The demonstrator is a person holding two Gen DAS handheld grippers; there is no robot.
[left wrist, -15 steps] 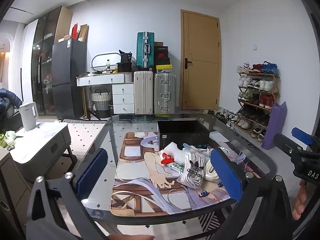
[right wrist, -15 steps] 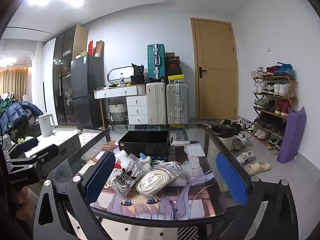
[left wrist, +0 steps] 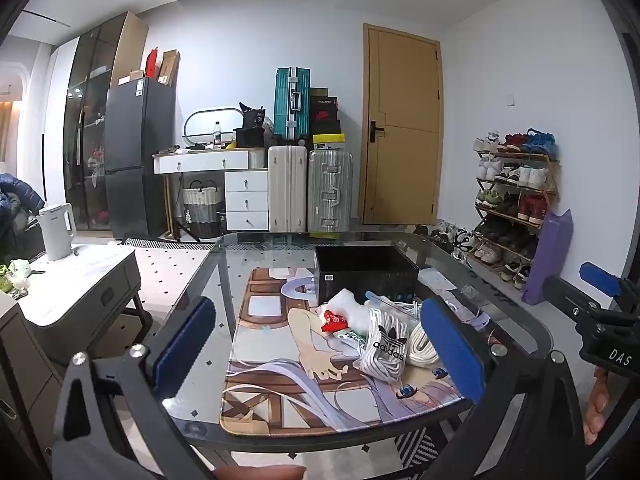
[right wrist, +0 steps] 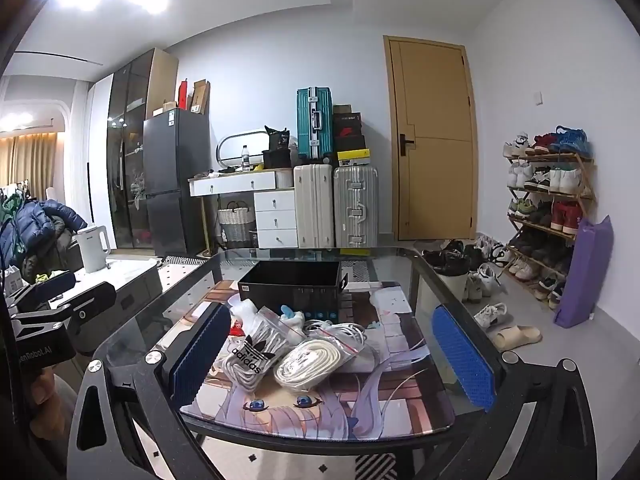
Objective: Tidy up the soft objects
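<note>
A heap of soft items lies on an anime-print mat (left wrist: 280, 396) (right wrist: 400, 400) on a glass table: an adidas bag of white laces (left wrist: 386, 346) (right wrist: 250, 354), a bag of thick white cord (right wrist: 310, 358) (left wrist: 420, 344), a white pouch with a red tag (left wrist: 336, 318), loose white cable (right wrist: 340, 328). A black open box (left wrist: 366, 272) (right wrist: 294, 286) stands behind the heap. My left gripper (left wrist: 320, 344) is open and empty, held before the table's near edge. My right gripper (right wrist: 332, 356) is open and empty, also short of the heap.
The glass table's rim (left wrist: 532, 320) curves round the mat. A low white cabinet with a kettle (left wrist: 58, 230) stands left. A shoe rack (right wrist: 552, 208), slippers (right wrist: 516, 336) and a purple bag (right wrist: 588, 272) are on the right. Suitcases (right wrist: 336, 204) and a door stand behind.
Both views have shifted only slightly; the heap and box lie as before, and both grippers stay open.
</note>
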